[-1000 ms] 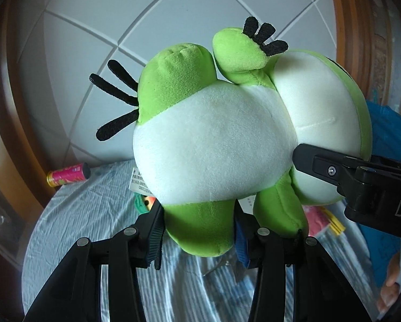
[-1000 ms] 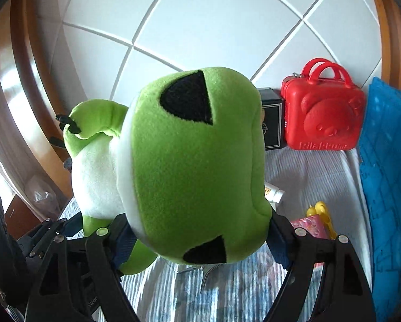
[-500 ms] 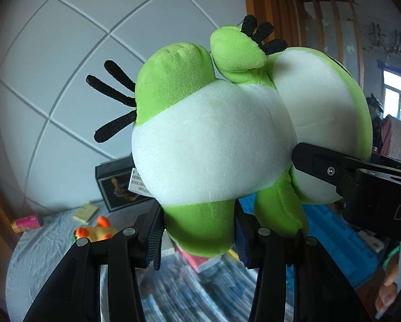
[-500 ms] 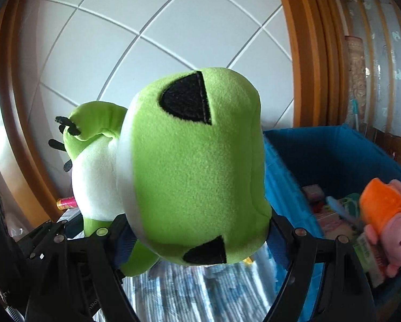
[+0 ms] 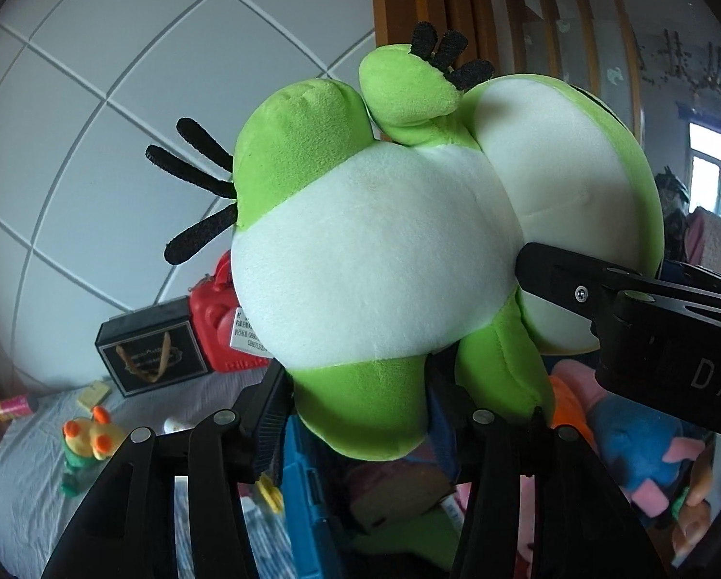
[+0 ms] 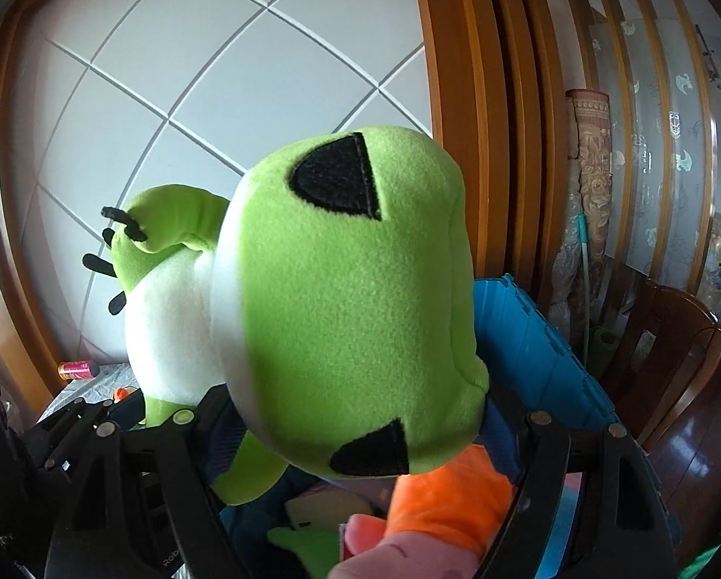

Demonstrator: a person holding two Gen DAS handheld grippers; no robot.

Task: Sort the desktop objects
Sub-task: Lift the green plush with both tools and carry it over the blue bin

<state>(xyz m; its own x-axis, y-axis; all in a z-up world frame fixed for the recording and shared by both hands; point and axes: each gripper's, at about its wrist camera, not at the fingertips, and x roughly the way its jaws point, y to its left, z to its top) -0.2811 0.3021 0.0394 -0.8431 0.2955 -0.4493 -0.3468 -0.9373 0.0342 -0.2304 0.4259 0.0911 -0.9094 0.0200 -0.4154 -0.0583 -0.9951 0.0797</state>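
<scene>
A green and white frog plush hangs in the air between both grippers. My left gripper has one green leg between its pads; its jaws are opening, but the pads still touch the leg. My right gripper is shut on the frog's head, and one of its black fingers shows at the right of the left wrist view. Below the frog stands the open blue crate, which holds an orange and pink pig plush and other soft toys.
On the striped tablecloth at the left stand a black box, a red case, a small duck toy and a pink can. A white tiled wall is behind. A wooden chair stands right of the crate.
Both grippers have carried the frog to the right and upward, from over the table to over the blue crate. The left jaws stand slightly wider around the leg.
</scene>
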